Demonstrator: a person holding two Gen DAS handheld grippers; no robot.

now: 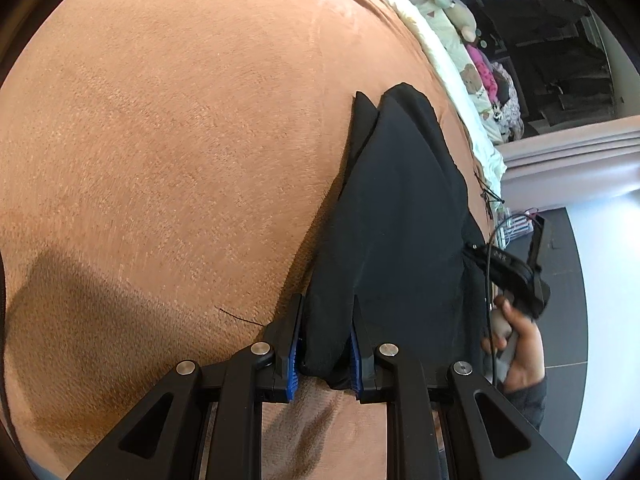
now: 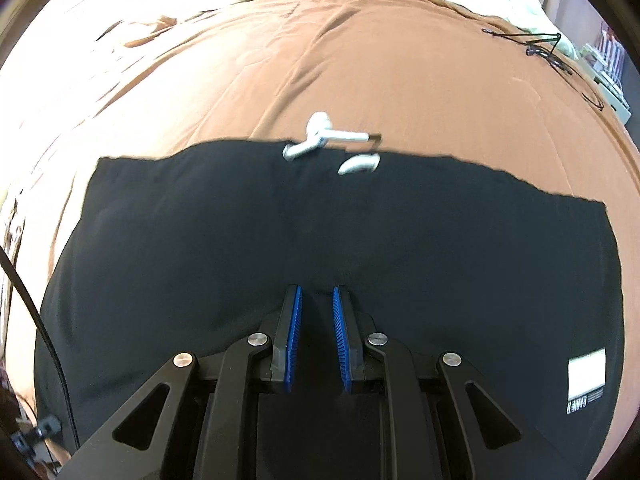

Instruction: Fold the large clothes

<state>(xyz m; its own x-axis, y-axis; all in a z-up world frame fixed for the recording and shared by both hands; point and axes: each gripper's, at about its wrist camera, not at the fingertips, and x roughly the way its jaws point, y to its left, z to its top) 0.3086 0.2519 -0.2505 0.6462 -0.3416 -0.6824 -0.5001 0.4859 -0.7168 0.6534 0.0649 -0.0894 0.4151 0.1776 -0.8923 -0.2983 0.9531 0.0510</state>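
A black garment (image 1: pixel 400 208) lies in a folded strip on the brown blanket (image 1: pixel 180 140). My left gripper (image 1: pixel 326 340) is shut on its near end, a thick bunch of cloth pressed between the blue pads (image 1: pixel 294 356). In the right wrist view the garment (image 2: pixel 240 220) spreads wide, with a white label (image 2: pixel 586 376) at the right. My right gripper (image 2: pixel 317 300) sits low over its near middle, jaws narrowly apart with dark cloth between them and faint creases running to the tips. From the left wrist view the right gripper (image 1: pixel 516 276) shows at the garment's right edge, held by a hand (image 1: pixel 520 352).
White plastic pieces (image 2: pixel 328 140) lie at the garment's far edge. Black cords (image 2: pixel 540 46) rest on the blanket (image 2: pixel 360 60) at the far right, and a cable (image 2: pixel 32 320) hangs at the left. Pale bedding and soft toys (image 1: pixel 476 72) line the bed's far side.
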